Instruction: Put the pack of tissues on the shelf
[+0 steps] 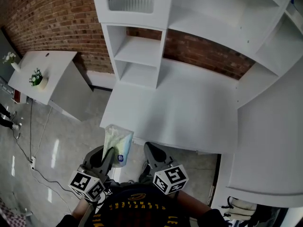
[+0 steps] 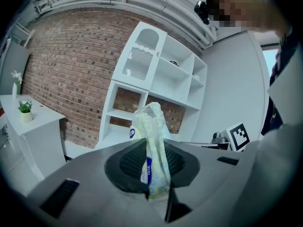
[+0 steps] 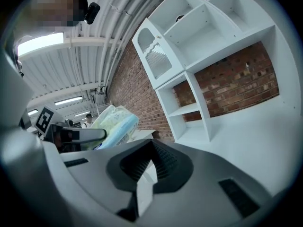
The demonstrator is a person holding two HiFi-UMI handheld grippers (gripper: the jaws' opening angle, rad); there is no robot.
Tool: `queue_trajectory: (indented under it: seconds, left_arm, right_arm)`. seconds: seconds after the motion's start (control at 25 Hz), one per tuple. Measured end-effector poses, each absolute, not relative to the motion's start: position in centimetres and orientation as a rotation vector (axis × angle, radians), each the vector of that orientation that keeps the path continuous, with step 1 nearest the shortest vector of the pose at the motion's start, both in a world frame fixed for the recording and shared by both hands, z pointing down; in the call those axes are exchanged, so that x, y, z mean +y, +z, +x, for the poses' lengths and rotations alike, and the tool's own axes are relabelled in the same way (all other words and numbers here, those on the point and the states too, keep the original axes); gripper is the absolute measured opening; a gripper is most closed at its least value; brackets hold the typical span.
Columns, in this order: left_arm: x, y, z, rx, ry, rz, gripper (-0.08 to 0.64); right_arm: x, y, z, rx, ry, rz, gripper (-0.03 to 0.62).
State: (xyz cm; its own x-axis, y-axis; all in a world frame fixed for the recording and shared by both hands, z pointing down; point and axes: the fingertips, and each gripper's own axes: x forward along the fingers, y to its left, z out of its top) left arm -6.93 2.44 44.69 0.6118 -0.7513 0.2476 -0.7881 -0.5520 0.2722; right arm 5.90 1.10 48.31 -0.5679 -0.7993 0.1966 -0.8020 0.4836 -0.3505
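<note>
Tissues first: the pack of tissues (image 1: 117,143) stands upright, pinched near its lower end between the jaws of the left gripper (image 1: 111,157), and in the left gripper view we see the dark pads pressing the soft wrapper in from both sides. It hangs above the floor at the near left corner of the white table (image 1: 189,112), not resting on it. The right gripper (image 1: 150,150) sits just beside it, its jaws drawn together with nothing between them. Across the table, against the brick wall (image 1: 52,18), we see the white shelf (image 1: 137,56) with its open compartments. Off to the left stands a smaller white table (image 1: 57,63) carrying a little potted plant (image 1: 36,77).
</note>
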Motion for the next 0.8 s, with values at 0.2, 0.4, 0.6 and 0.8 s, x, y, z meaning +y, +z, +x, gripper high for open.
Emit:
queue_trajectory:
  seconds: [0.2,0.4,0.6,0.8]
  left_arm:
    - [0.1,44.0,-6.1,-1.275,0.128,2.502,0.061]
    - [-1.6,42.6,-5.4,-1.295,0.108,2.516,0.061]
    - [-3.3,42.6,-5.9,-1.305,0.109,2.498,0.061]
    - [-6.0,43.6,-7.2,-1.285,0.124,2.503,0.063]
  right_arm:
    - [-1.2,48.0,7.0,-2.716,0.623,1.449,-0.005]
    - [-2.9,47.2,8.4,-2.716,0.609,1.474,-0.005]
    - [-4.7,47.1,8.6,-2.71,0.621,1.48,-0.005]
    - [-7.4,47.5,7.8,-2.69,0.611,1.507,-0.005]
